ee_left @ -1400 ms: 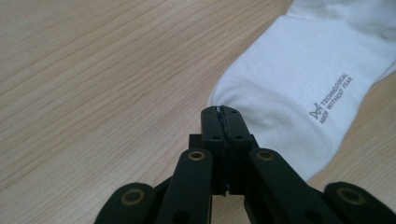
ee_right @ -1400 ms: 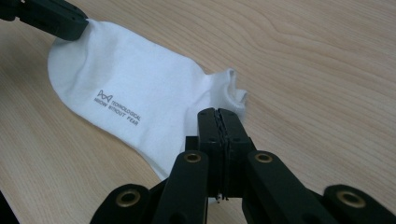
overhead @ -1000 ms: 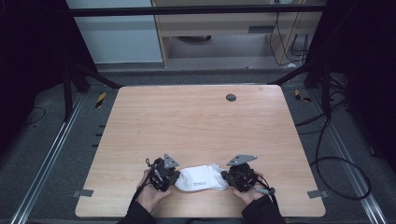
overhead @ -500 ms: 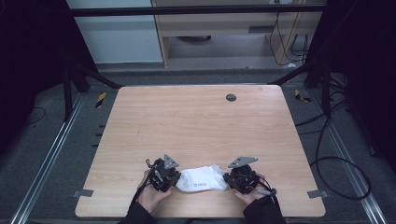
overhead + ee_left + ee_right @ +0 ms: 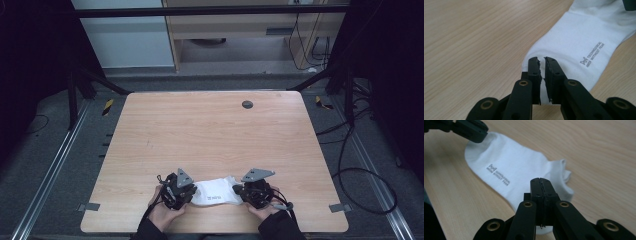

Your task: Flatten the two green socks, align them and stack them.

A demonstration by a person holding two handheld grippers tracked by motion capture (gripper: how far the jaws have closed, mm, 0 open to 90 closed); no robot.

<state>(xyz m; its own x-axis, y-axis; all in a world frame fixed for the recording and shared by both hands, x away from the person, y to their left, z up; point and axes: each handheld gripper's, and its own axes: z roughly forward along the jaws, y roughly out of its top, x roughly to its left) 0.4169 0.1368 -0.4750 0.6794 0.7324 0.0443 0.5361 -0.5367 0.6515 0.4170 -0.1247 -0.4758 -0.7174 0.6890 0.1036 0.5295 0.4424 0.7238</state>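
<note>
A white ankle sock with small grey print lies flat near the table's front edge, between my two grippers. My left gripper is at its toe end. In the left gripper view the jaws have just been closing and stand a thin slit apart, with the white sock showing in the slit. My right gripper is at the cuff end. Its jaws have just closed tight together on the near edge of the sock. The left gripper's black jaw touches the far end.
The wooden table stretches ahead of the sock, with a dark round grommet near its far edge. Tape tabs mark the front corners. Metal rails, cables and a cabinet lie beyond the table.
</note>
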